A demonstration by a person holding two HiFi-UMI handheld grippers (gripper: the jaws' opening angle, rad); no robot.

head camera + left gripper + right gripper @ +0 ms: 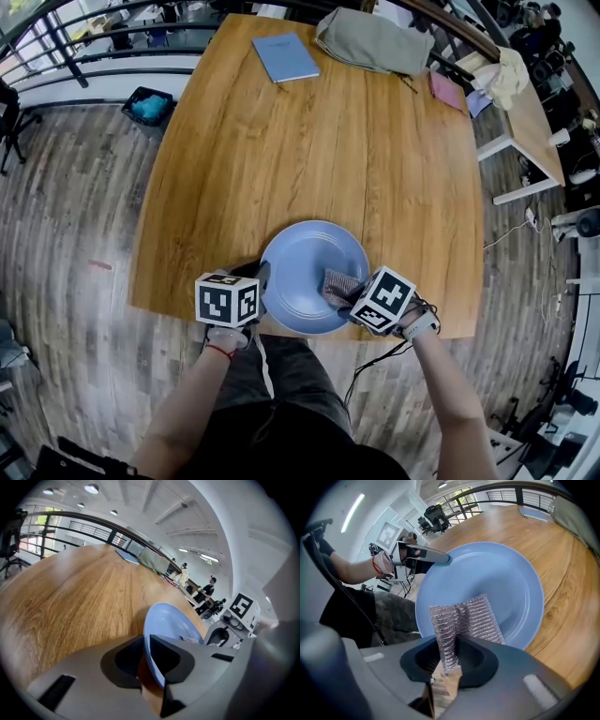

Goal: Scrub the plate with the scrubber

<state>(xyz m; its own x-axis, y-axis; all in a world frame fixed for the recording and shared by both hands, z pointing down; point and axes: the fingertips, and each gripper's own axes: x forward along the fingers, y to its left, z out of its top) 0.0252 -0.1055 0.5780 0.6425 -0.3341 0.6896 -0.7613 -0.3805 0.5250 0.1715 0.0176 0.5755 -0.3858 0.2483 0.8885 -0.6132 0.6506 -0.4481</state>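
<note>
One blue plate (309,253), rim pinched between the left gripper (146,644) jaws. One silver scrubber (464,618) (ribbed mesh) clamped in the right gripper (452,656), over the plate's face.

Bright, even light is falling from ceiling lamps (92,488), casting only soft shadows on the table (281,141). Both gripper views are bending strongly, blurring and darkening toward their corners.

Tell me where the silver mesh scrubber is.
Head view: the silver mesh scrubber rests on the round blue plate's right side, pinched by the right gripper.
</note>
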